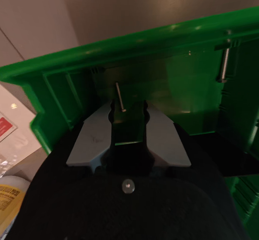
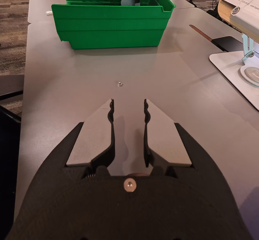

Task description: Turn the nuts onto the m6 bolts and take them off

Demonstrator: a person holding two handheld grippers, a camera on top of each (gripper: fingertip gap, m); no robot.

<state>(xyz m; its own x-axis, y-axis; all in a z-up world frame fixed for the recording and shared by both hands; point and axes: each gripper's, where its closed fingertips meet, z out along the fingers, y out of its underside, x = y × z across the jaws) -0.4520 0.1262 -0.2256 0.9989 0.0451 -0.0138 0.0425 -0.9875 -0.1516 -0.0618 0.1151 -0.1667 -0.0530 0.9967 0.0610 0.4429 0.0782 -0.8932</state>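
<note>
My left gripper point(image 1: 128, 101) is open inside a green bin point(image 1: 126, 48). A thin silver bolt point(image 1: 120, 97) lies on the bin floor just ahead of and between the fingertips, nearer the left one. A thicker bolt point(image 1: 225, 64) lies at the bin's right side. My right gripper point(image 2: 129, 99) is open and empty, low over the grey table point(image 2: 182, 106). A small silver nut point(image 2: 120, 84) lies on the table a short way ahead of its fingertips. The green bin point(image 2: 112, 22) stands farther back, with the left gripper point(image 2: 130, 0) and a hand reaching into it.
A white stand base point(image 2: 227, 67) with a sign board point(image 2: 245, 1) stands at the right. A dark flat object point(image 2: 224, 42) lies near it. A yellow-labelled container point(image 1: 9, 199) shows at the lower left of the left wrist view. Chairs stand off the table's left edge. The left gripper's tips are roughly 40 centimeters from the right gripper's. Measured from the fingertips, the small silver nut point(image 2: 120, 84) is 12 centimeters or so from the right gripper and 30 centimeters from the left.
</note>
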